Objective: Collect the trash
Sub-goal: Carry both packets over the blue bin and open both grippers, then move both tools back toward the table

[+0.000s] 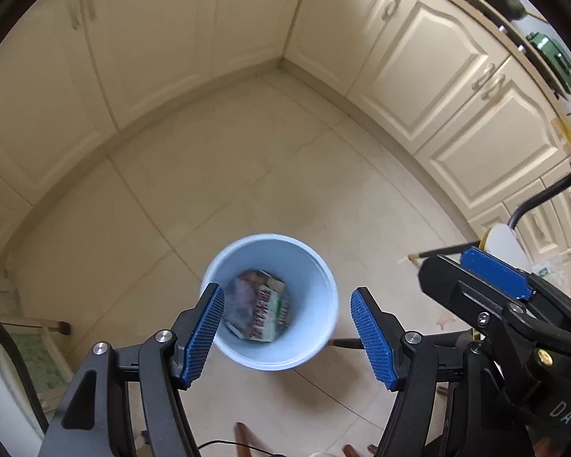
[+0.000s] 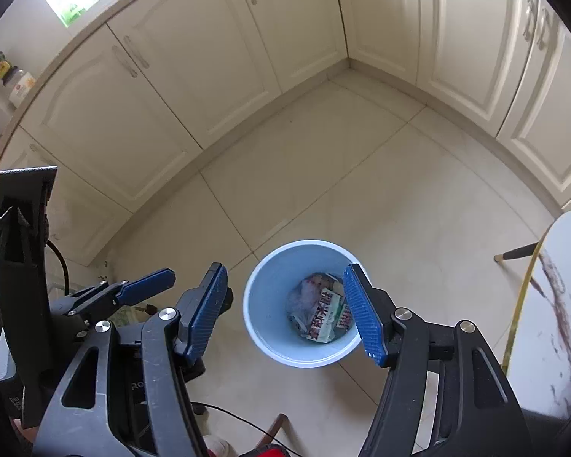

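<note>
Two grippers, both spread wide and empty, high above a tiled floor [image 2: 323, 160]. Below, upright on the tiles: a pale blue bin [image 2: 264, 293] holding crumpled wrappers [image 2: 321, 310]. Left gripper [image 1: 287, 329] centred over the opening; right gripper [image 2: 285, 310] likewise. Best to release only over the mouth, clear of the rim, avoiding a knock between claws.
</note>
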The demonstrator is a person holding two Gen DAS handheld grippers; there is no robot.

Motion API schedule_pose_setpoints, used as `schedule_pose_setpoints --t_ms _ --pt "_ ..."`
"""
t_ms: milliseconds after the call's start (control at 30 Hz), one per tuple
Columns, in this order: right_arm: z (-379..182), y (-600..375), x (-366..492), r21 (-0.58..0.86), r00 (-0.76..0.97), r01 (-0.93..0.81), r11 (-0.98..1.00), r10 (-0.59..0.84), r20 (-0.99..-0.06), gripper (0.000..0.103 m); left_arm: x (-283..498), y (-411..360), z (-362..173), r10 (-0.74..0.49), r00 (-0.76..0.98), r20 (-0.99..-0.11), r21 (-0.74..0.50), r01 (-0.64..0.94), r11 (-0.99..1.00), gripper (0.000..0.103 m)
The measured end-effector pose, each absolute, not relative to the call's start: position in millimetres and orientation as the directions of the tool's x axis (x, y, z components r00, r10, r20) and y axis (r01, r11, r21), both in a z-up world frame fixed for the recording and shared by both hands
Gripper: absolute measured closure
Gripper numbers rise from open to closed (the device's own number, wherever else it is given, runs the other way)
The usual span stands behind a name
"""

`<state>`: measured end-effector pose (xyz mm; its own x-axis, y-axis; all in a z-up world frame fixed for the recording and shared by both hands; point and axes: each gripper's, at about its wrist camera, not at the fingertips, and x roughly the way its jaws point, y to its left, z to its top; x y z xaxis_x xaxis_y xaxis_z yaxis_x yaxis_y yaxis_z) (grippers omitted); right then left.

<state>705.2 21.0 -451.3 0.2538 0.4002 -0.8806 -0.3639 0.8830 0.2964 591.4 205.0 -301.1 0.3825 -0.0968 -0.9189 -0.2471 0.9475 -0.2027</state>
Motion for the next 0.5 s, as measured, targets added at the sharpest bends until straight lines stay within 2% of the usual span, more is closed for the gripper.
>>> schedule_pose_setpoints --t_ms 133,300,500 --pt "-417.2 24.3 690.8 0.300 0.289 -0.397 0.867 0.428 -0.856 0.042 559.6 211.7 -257.8 0.016 0.462 -0.887 -0.143 -0.307 0.941 0.038" --pt "-360.9 26.3 658.4 0.284 0.363 -0.456 0.844 0.467 -0.806 0.039 518.1 214.2 -195.3 0.195 0.563 -0.803 -0.049 -0.390 0.920 0.035" --pt "-274.6 14.1 599.6 0.220 0.505 -0.500 0.837 0.489 -0.712 0.028 461.8 180.6 -120.3 0.318 0.693 -0.647 -0.004 -0.419 0.908 0.018"
